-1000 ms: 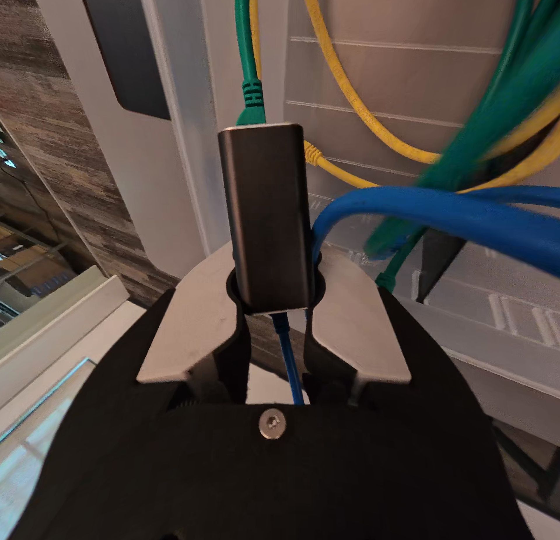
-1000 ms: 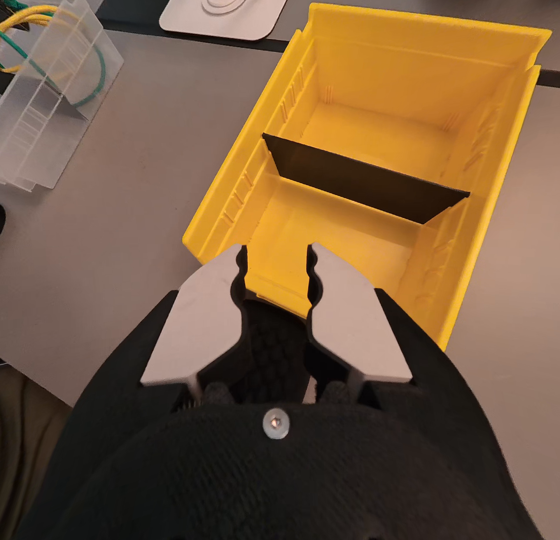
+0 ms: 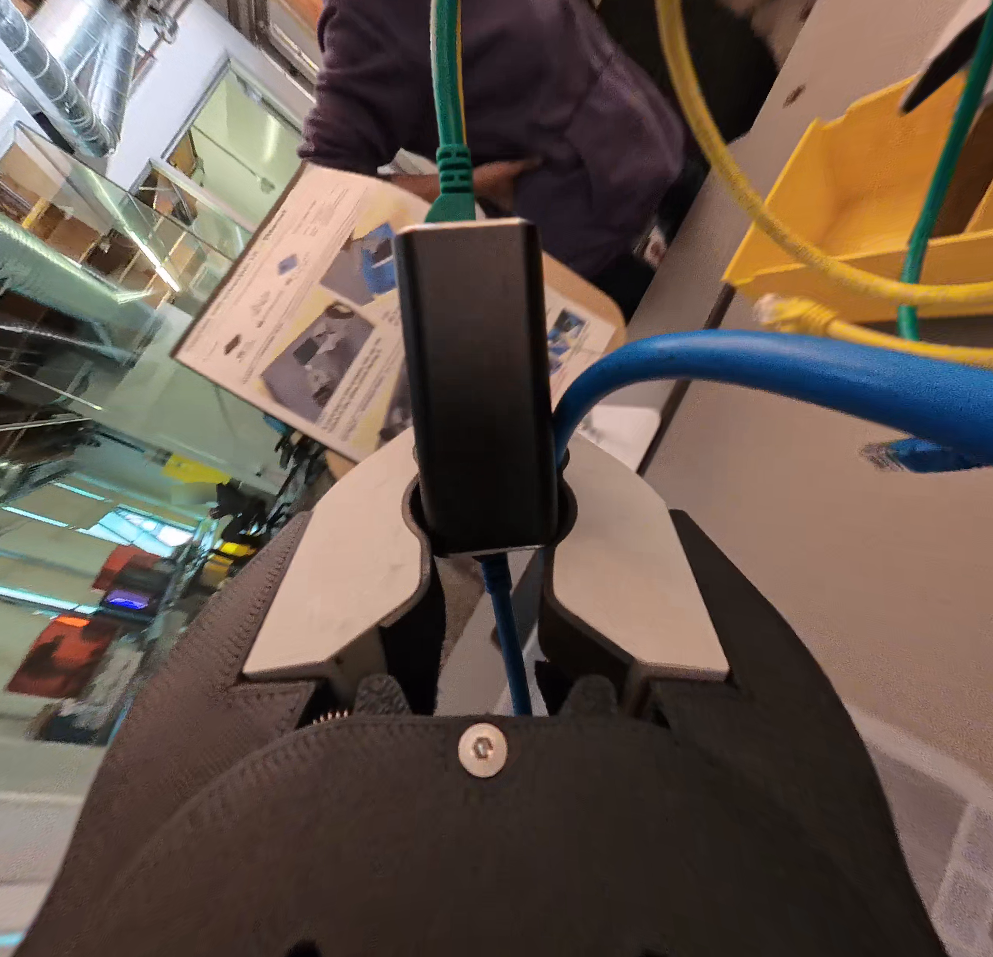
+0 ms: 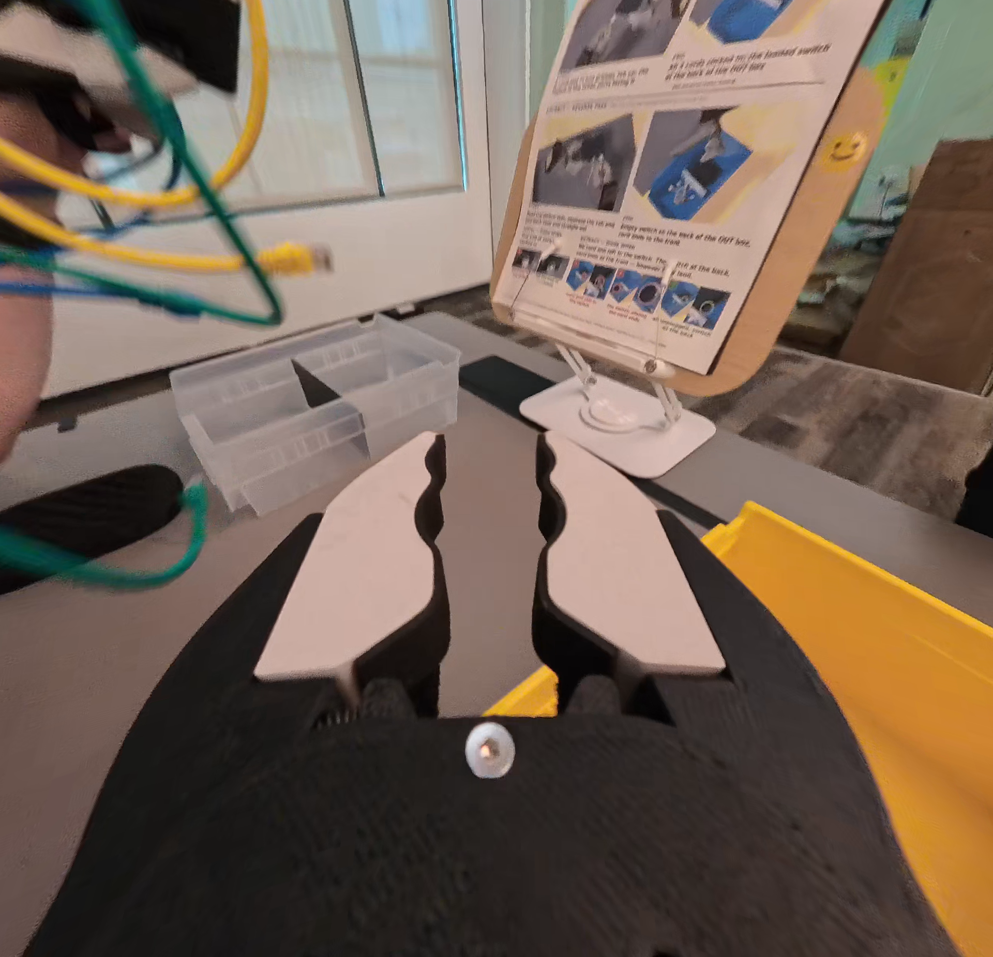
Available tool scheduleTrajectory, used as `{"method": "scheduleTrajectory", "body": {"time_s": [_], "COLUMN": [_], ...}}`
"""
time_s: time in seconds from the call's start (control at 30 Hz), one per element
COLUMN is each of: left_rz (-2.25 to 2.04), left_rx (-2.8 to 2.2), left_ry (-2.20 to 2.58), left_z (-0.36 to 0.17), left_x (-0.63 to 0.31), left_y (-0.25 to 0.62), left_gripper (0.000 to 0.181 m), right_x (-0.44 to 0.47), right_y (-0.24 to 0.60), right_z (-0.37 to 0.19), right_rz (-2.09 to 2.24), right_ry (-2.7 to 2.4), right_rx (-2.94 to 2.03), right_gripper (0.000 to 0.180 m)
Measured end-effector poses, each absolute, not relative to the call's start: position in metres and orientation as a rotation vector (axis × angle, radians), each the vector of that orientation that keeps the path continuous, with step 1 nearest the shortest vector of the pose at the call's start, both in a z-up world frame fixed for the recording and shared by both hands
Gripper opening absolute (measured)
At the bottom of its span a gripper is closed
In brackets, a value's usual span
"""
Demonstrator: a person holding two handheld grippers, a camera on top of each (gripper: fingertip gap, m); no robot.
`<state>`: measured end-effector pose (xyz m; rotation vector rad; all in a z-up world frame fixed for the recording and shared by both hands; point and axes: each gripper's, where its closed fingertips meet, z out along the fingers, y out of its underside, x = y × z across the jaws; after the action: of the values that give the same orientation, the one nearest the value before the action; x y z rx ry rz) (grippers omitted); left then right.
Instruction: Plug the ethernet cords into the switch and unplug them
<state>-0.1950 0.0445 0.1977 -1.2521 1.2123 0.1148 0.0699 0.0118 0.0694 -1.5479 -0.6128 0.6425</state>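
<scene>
My left gripper is shut on the black switch and holds it upright in the air. A green cord is plugged into the switch's far end. A thick blue cord curves off to the right and a thin blue one runs back between the jaws. A yellow cord hangs loose with its plug free. My right gripper is open and empty above the table. The switch and its dangling cords show blurred at the upper left of the right wrist view.
An empty clear bin with a black divider stands on the grey table. A yellow bin is at the right, also seen in the left wrist view. An instruction board stands on a white stand. A person stands behind. Spacing between my two grippers at the tips: around 30 cm.
My left gripper has lifted the switch and cords away from the clear bin and turned toward the room. My right gripper has swung up from over the yellow bin to face the clear bin.
</scene>
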Motion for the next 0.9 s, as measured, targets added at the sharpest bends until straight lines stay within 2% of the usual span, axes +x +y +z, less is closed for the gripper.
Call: {"method": "scheduleTrajectory", "body": {"time_s": [0.2, 0.47, 0.7, 0.9], "left_rz": [-0.254, -0.804, -1.195, -1.525], "left_rx": [-1.262, -1.233, -1.166, -0.971], "left_ry": [1.146, 1.136, 1.143, 1.087], "left_z": [0.13, 0.105, 0.12, 0.161], "left_x": [-0.172, -0.16, -0.174, -0.205], "left_y": [0.031, 0.034, 0.013, -0.018], "left_gripper": [0.04, 0.04, 0.039, 0.043], "right_x": [0.117, 0.16, 0.148, 0.142], "right_y": [0.01, -0.001, 0.008, 0.009], "right_z": [0.074, 0.058, 0.039, 0.031], "right_rz": [0.641, 0.571, 0.591, 0.653], "right_ry": [-0.435, -0.327, -0.379, -0.401], "right_rx": [-1.364, -1.286, -1.374, -1.399], "right_gripper": [0.028, 0.021, 0.021, 0.021]}}
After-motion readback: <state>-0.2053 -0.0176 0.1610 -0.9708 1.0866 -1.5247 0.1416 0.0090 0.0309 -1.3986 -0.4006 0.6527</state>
